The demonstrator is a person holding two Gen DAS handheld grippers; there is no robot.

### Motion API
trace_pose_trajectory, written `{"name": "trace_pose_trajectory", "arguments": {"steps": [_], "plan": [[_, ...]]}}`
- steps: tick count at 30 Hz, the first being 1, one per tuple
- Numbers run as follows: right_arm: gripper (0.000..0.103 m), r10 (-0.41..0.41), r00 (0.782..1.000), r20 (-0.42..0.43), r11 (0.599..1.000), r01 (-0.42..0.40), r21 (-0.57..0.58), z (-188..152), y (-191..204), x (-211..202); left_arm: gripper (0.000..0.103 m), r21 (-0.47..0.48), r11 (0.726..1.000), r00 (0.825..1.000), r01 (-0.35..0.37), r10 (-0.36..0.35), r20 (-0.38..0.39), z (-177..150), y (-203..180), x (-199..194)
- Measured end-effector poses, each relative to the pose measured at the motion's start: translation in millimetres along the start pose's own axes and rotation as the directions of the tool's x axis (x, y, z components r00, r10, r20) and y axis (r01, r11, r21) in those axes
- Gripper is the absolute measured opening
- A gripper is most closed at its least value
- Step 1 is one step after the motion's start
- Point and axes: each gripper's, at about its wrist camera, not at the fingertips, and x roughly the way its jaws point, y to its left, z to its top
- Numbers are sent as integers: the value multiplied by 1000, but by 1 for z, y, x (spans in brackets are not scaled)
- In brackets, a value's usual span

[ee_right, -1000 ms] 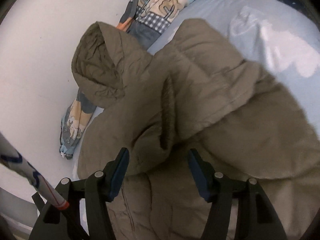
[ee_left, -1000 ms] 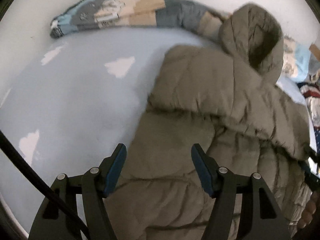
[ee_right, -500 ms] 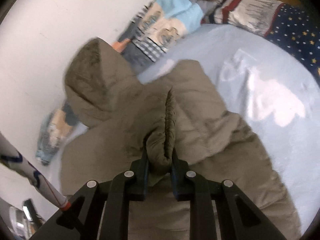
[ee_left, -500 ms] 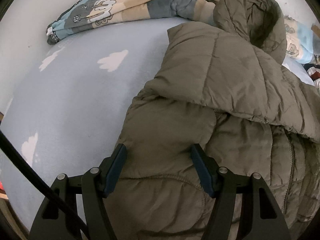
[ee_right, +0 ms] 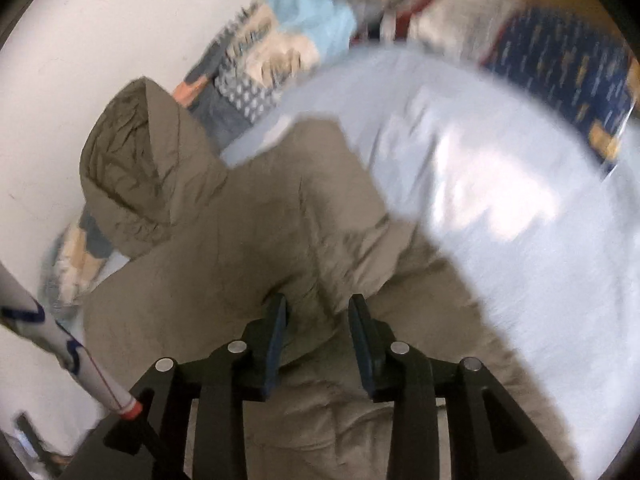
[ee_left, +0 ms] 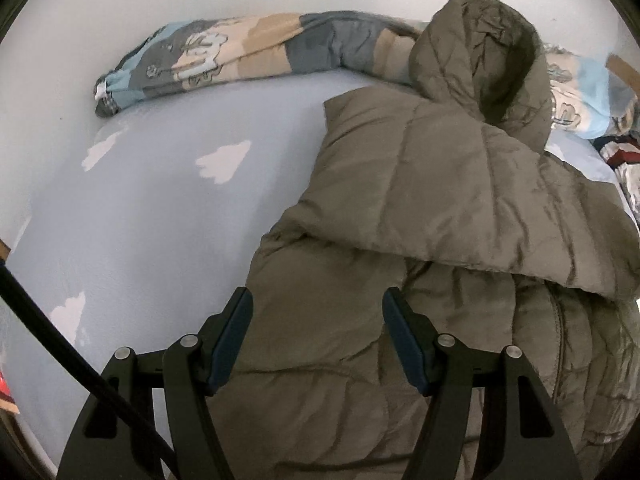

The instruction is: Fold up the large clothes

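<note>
An olive hooded puffer jacket (ee_left: pixel 440 200) lies on a pale blue bed sheet (ee_left: pixel 140 220), its hood (ee_left: pixel 480 48) up against the wall. One sleeve is folded across the body. My left gripper (ee_left: pixel 317 300) hovers open over the jacket's lower left part, nothing pinched. In the blurred right wrist view the jacket (ee_right: pixel 260 220) fills the middle, with the hood (ee_right: pixel 128 152) at the left. My right gripper (ee_right: pixel 318 304) is above a bulging fold of it. Its jaws are opening, and the pads stand apart from the fabric between them.
A rolled patterned blanket (ee_left: pixel 240 52) runs along the white wall behind the jacket. A dark blue starred fabric (ee_right: pixel 560 60) lies at the far right of the sheet (ee_right: pixel 500 200). A black cable (ee_left: pixel 40 320) crosses the lower left. A white pole (ee_right: pixel 60 340) slants at the left.
The right gripper first shut on a raised fold of the jacket, then parted its jaws and let it go while rising. The sleeve settled across the jacket body. The left gripper stayed open.
</note>
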Motion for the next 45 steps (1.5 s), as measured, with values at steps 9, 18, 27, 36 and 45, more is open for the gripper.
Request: {"name": "trace_pose_trajectory", "arguments": {"steps": [9,18,27,36,45], "plan": [[35,34,998,-45,987,-41,-157,-9,21,25,66,93,996,999,-5,9,-38,-9,-22,12],[39,12,992,-122,990,-29,-138,-14,16,39,66,103,995,999,4,1,-48,-11,-23,9],[46,52,989,-142,963,-87,-253,-39,50,-1,66,184,979,996,85,-80,-33,-31,-48,-22],[46,55,989,-136,987,-75,-144,-35,10,-15,66,226,970,996,86,-75,-55,-49,-58,-27],[61,283,927,-245,955,-248,165,-43,-8,29,66,202,976,996,81,-70,-59,-46,-54,-21]]}}
